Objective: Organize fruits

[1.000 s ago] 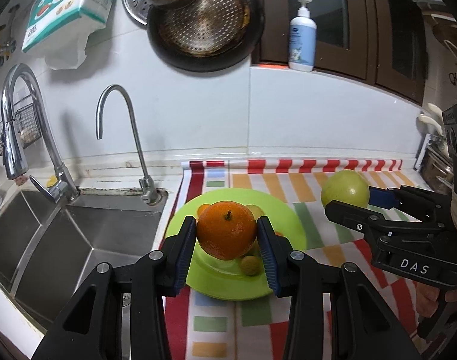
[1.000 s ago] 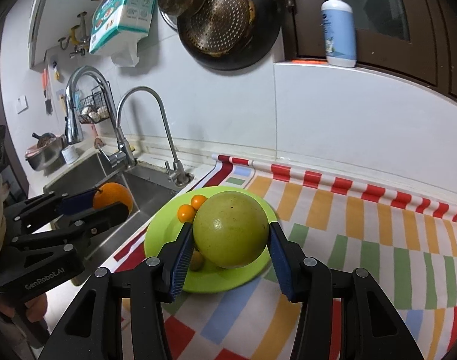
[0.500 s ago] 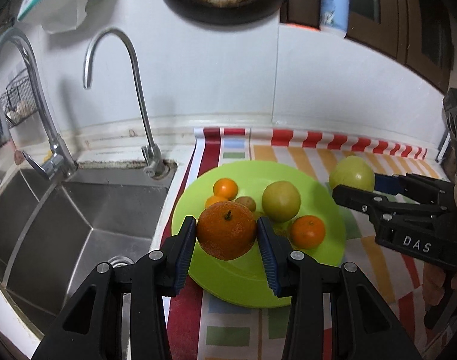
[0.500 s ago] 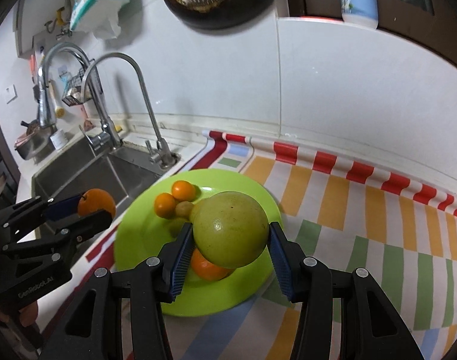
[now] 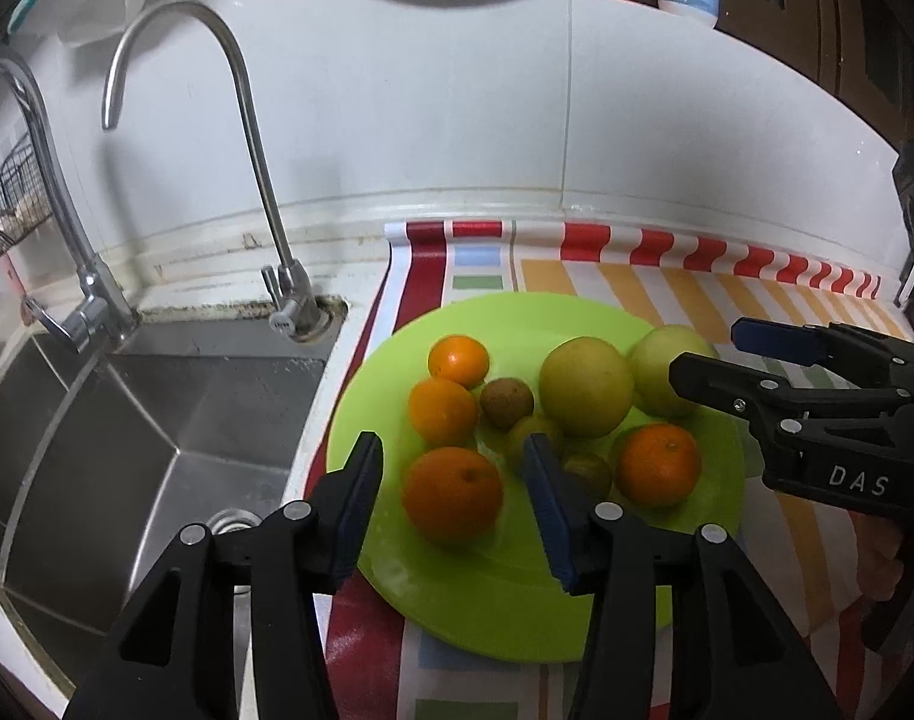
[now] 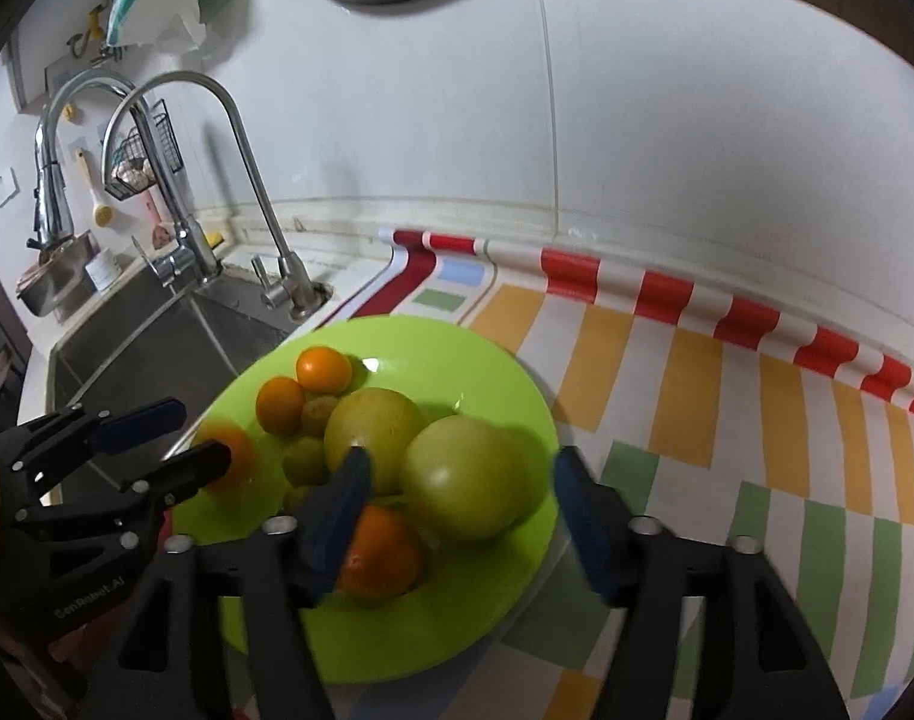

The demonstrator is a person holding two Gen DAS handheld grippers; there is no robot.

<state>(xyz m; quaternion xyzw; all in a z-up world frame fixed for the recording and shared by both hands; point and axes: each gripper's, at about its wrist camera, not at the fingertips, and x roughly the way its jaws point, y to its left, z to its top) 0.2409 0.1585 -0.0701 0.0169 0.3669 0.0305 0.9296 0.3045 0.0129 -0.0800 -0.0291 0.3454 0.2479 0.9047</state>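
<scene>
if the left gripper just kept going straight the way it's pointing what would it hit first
Probably the large orange, which sits on the green plate between the open fingers of the left gripper. Depth is unclear, but nothing nearer lies in that line.

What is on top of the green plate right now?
On the green plate: four oranges, two big green fruits, a brown kiwi-like fruit and smaller greenish ones, partly covered by the left claw. Both claws are open.
</scene>
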